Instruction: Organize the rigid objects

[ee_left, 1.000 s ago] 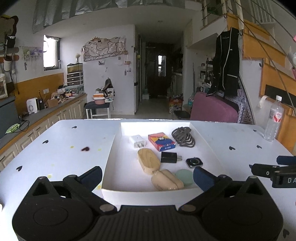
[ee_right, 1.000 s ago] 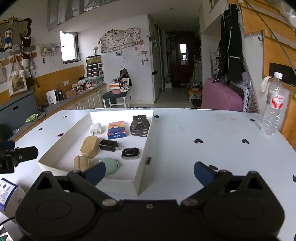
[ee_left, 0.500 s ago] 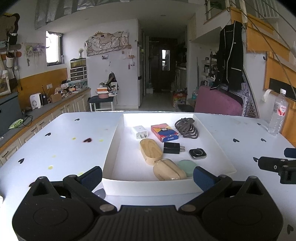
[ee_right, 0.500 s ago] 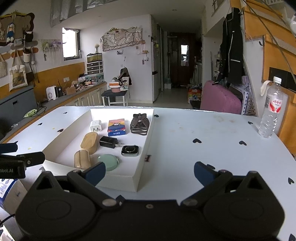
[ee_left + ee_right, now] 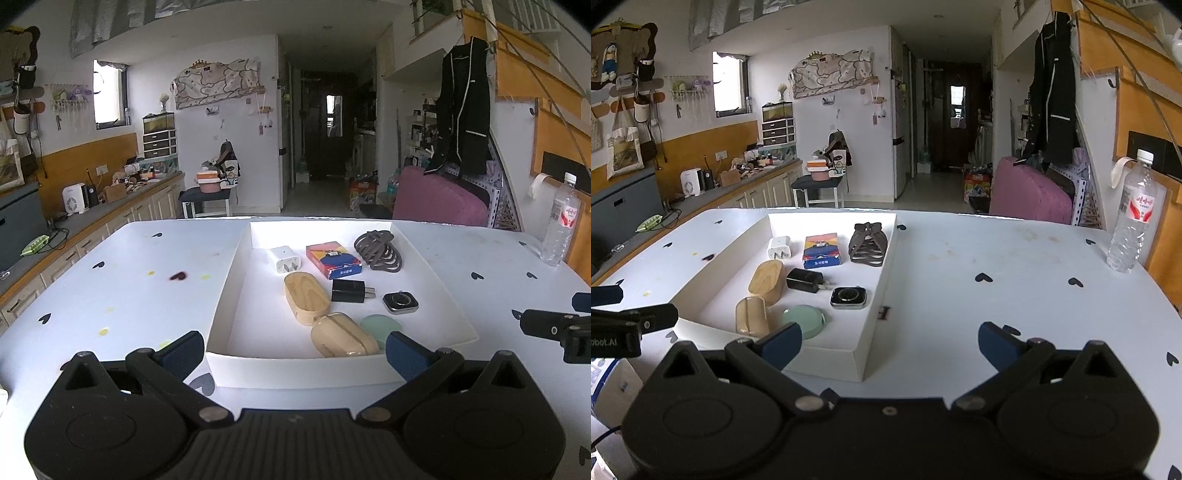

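Observation:
A white tray (image 5: 229, 288) (image 5: 875, 280) on the white table holds several small objects: a white charger (image 5: 284, 259), a colourful box (image 5: 333, 259), a dark hair claw (image 5: 378, 250), a wooden oval case (image 5: 306, 297), a black plug (image 5: 349, 290), a smartwatch face (image 5: 400, 302), a tan case (image 5: 341, 339) and a mint disc (image 5: 378, 325). My left gripper (image 5: 293, 350) hangs open before the tray's near wall, nothing between its fingers. My right gripper (image 5: 888, 341) is open too, over the tray's near right corner, also seen at the right edge of the left wrist view.
A water bottle (image 5: 1130, 218) stands at the table's far right edge. Small heart marks and stains dot the table (image 5: 997, 258). A kitchen counter (image 5: 92, 218) runs along the left wall, and a pink sofa (image 5: 439, 199) sits beyond the table.
Both grippers have pulled back and risen slightly from the tray, so it looks a little farther off. The objects in the tray have not moved. Both stay open.

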`<state>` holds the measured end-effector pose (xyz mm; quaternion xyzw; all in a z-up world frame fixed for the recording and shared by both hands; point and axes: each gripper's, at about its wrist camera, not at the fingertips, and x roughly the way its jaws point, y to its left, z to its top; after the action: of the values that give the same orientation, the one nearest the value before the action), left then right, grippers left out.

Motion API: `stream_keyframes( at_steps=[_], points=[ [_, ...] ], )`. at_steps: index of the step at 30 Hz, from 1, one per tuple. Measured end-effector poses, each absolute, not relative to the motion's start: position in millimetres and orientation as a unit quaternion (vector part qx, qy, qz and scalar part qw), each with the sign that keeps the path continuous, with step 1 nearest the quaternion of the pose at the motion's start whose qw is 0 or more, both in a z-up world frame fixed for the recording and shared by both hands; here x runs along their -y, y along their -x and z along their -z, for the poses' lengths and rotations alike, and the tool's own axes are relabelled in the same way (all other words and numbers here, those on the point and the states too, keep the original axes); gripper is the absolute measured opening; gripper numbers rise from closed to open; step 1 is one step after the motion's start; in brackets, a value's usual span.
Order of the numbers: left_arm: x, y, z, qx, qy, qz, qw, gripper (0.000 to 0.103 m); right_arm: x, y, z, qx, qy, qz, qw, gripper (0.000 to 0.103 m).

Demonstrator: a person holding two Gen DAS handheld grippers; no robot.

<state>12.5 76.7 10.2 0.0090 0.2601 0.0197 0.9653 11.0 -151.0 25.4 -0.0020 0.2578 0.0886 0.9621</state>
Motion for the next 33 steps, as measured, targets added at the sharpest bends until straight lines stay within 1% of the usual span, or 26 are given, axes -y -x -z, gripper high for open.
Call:
stream_keyframes(
  at_steps=[33],
  points=[
    [-75.9,-12.3,-7.7,-0.263,-0.011,-0.021,0.965,0.103,153.6,-10.4,-24.5,-0.260,0.002,-0.085,0.962,0.103]
  ],
)
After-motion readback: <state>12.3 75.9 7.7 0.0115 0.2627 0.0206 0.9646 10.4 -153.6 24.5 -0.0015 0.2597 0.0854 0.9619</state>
